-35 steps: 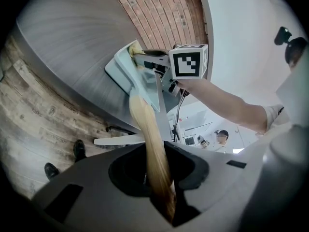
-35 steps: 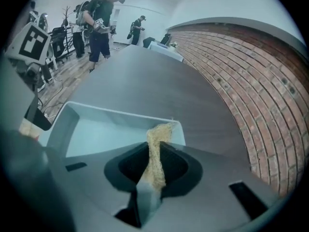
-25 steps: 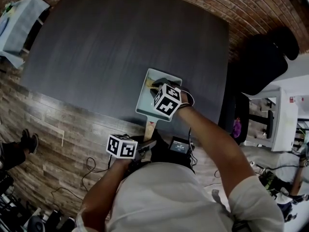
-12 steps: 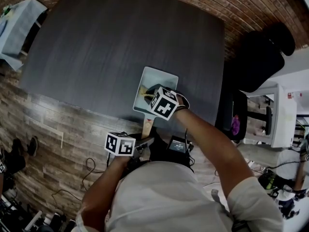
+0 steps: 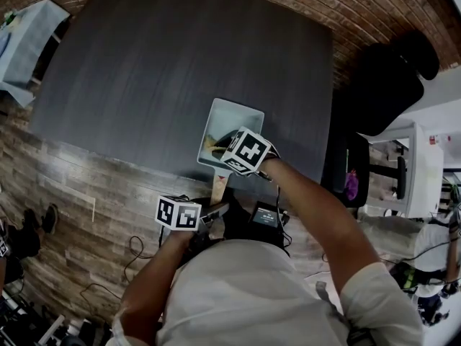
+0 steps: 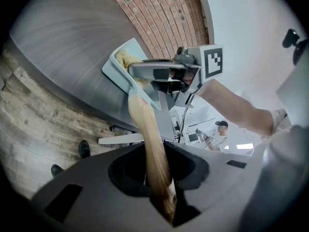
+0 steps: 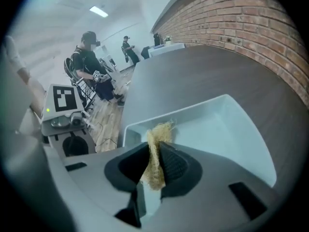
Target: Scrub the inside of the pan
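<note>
A pale blue-green square pan point(image 5: 234, 114) sits near the front edge of the dark table point(image 5: 158, 71), its wooden handle point(image 5: 220, 186) sticking out over the edge. My left gripper point(image 5: 218, 213) is shut on that handle point(image 6: 149, 149), holding it from below the table edge. My right gripper point(image 5: 222, 143) points steeply down into the near part of the pan point(image 7: 227, 124), shut on a straw-coloured fibrous scrubber point(image 7: 155, 153). The scrubber point(image 5: 211, 144) touches the pan floor near its left wall. In the left gripper view the right gripper point(image 6: 145, 71) hangs over the pan point(image 6: 120, 64).
A black chair point(image 5: 392, 85) stands at the table's right side, with a white cart point(image 5: 421, 179) nearer me. A pale blue covered table point(image 5: 29, 42) is at far left. Cables point(image 5: 137, 251) lie on the wood-look floor. People stand in the background point(image 7: 89, 57).
My right gripper has rolled and slid a little across the near part of the pan with the scrubber in it. The left gripper has stayed on the handle.
</note>
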Action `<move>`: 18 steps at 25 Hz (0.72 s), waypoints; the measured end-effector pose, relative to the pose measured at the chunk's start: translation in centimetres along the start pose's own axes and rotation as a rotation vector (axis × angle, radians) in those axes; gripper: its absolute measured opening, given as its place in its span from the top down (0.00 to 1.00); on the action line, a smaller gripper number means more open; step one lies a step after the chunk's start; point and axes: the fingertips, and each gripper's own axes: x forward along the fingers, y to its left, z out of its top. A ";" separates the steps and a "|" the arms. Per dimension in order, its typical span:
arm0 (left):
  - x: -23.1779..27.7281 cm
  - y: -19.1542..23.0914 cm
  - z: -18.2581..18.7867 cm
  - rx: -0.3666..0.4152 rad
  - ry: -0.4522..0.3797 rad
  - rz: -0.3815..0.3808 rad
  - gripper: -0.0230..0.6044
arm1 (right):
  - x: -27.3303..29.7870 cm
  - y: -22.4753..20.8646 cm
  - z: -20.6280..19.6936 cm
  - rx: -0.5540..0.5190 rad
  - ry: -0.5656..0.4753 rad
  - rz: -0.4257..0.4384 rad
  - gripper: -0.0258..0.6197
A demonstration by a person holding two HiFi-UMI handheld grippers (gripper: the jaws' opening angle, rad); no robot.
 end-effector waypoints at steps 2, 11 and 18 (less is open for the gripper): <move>0.1 0.2 -0.2 0.001 0.007 0.001 0.81 | 0.1 0.4 -0.2 0.033 -0.003 0.050 0.85; 0.0 0.5 0.0 0.005 0.000 0.019 0.81 | 0.3 1.6 -0.5 0.074 0.003 0.170 0.85; 0.2 0.1 -0.3 -0.006 0.017 -0.006 0.81 | 0.3 2.6 -0.7 0.035 0.017 0.256 0.85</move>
